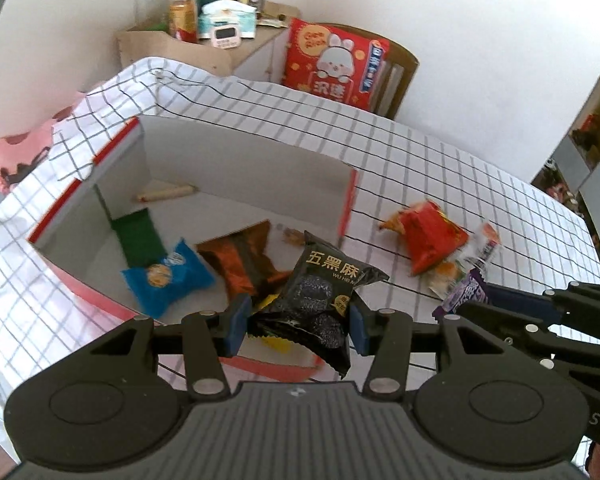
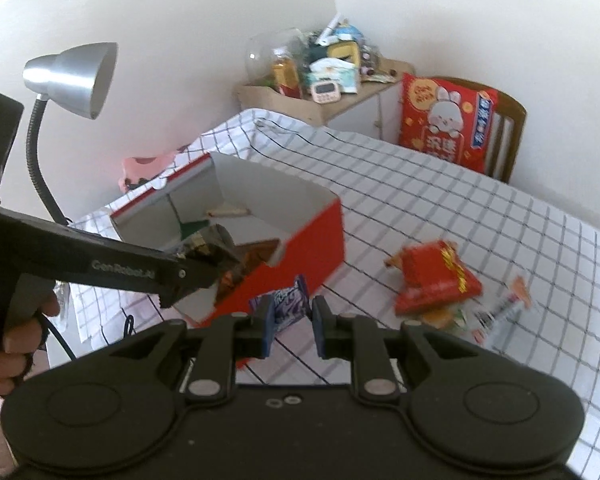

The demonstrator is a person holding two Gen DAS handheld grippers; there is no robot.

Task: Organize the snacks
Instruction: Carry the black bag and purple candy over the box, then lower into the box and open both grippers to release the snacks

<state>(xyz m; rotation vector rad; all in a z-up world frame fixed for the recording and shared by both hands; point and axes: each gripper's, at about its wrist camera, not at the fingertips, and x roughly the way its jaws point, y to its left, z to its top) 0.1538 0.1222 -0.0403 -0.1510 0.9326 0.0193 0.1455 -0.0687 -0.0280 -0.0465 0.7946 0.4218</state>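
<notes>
Gripping a black sesame snack packet (image 1: 320, 296) over the red box (image 2: 300, 248), the left gripper (image 1: 298, 320) adds to several boxed snacks, while the right gripper (image 2: 290, 326) clamps a purple packet (image 2: 286, 304) and a red packet (image 2: 436, 280) waits on the table (image 2: 500, 220).

Left matte-black plastic two-finger gripper (image 1: 298, 322): blue rubber finger pads (image 1: 358, 330), silver round pivot screws, ribbed grey top plate. Right matte-black gripper (image 2: 290, 330): same build. Side view shows "GenRobot.AI" lettering, black cable, bare-skinned hand (image 2: 14, 350) on grip.
</notes>
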